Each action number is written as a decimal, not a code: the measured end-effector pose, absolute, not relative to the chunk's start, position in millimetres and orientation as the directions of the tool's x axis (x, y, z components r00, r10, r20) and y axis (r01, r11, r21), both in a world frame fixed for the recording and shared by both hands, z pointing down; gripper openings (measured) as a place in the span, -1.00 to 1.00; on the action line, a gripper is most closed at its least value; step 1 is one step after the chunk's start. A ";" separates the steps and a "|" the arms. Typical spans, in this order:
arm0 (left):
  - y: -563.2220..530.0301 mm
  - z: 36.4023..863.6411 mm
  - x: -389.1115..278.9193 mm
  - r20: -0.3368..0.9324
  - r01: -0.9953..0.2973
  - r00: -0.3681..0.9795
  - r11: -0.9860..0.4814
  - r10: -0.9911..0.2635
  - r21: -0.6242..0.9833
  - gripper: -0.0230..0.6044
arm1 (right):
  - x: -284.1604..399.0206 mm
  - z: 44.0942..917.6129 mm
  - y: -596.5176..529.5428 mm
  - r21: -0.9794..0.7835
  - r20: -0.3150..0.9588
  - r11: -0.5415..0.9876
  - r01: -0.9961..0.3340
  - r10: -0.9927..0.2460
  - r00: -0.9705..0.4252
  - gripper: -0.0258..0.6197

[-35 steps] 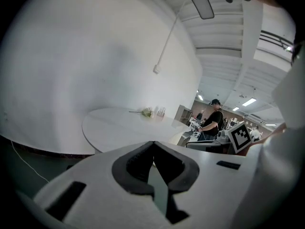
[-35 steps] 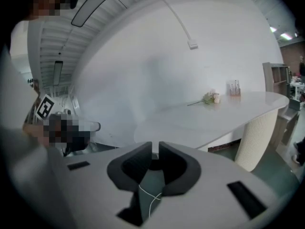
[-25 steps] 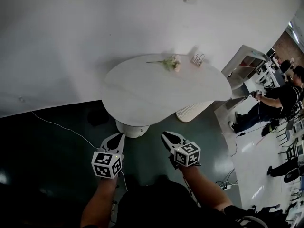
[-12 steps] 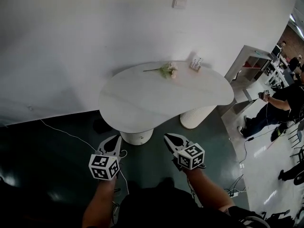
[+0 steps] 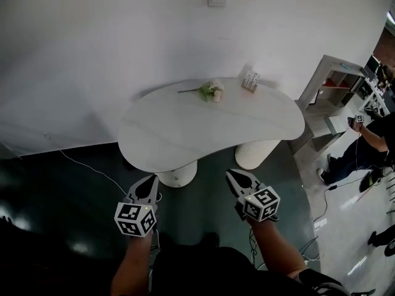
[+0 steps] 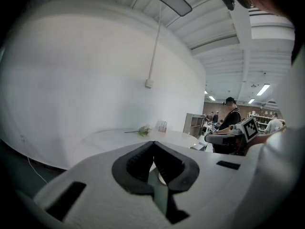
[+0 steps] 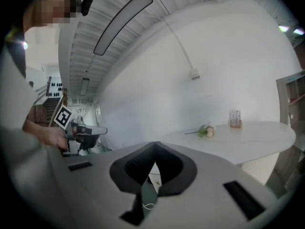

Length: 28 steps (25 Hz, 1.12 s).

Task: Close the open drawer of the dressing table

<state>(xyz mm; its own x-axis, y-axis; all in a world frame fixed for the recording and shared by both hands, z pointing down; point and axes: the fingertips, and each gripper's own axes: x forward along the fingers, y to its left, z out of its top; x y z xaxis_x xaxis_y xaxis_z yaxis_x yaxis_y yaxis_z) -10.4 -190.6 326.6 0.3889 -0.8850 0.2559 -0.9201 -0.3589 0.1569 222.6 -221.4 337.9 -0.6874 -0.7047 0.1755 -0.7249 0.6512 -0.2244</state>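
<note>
Both grippers are clamped shut with nothing in them. On the left gripper (image 5: 147, 185) the tips meet in its own view, with just floor showing through the gap behind them. Same deal on the right gripper (image 5: 239, 179). They hang side by side, low in front of the person, over dark floor (image 5: 62, 214) and short of the table (image 5: 210, 128), touching nothing.

The table is a white kidney-shaped top on two ribbed legs (image 5: 256, 155), pushed up near the wall (image 5: 123, 36). A flower (image 5: 210, 91) and a little stand (image 5: 250, 81) sit along its back edge. A white cable (image 5: 86, 165) runs over the floor to the left. Off to the right are a shelf (image 5: 336, 79) and another person (image 5: 370, 134).

Honestly I can't spot the open drawer anywhere. From above, the top overhangs whatever is under it, and neither gripper view shows a drawer front either. My guess is it's tucked under the near edge.

Handling-wise, I'd expect a drawer like this to be light and slide easily on its runners, so no grabbing needed. Shut jaws are fine: put the tips flat on the middle of the front and push straight in. Push off-centre and it could twist and jam. Slam it and the flower and stand might jump.
</note>
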 end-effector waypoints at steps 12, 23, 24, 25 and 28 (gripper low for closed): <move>-198.7 263.4 12.8 0.154 -0.916 0.401 -0.395 -0.903 0.068 -0.90 | 260.9 239.1 -225.4 -0.002 -0.011 0.688 -0.726 -0.726 -0.688 -0.91; -204.3 212.4 -43.5 0.042 -0.945 0.328 -0.328 -0.944 0.013 -0.90 | 207.9 189.2 -225.5 0.049 -0.111 0.718 -0.694 -0.687 -0.718 -0.91; -205.1 212.2 -47.8 0.043 -0.945 0.327 -0.327 -0.944 0.011 -0.90 | 203.8 190.6 -228.1 0.043 -0.111 0.718 -0.695 -0.688 -0.717 -0.91; -205.3 212.7 -51.7 0.046 -0.945 0.327 -0.327 -0.944 0.010 -0.90 | 200.4 192.3 -230.3 0.036 -0.109 0.716 -0.697 -0.690 -0.715 -0.91; -202.2 218.1 -58.5 0.055 -0.942 0.335 -0.335 -0.941 0.020 -0.90 | 192.9 196.7 -230.5 0.038 -0.104 0.716 -0.697 -0.691 -0.715 -0.91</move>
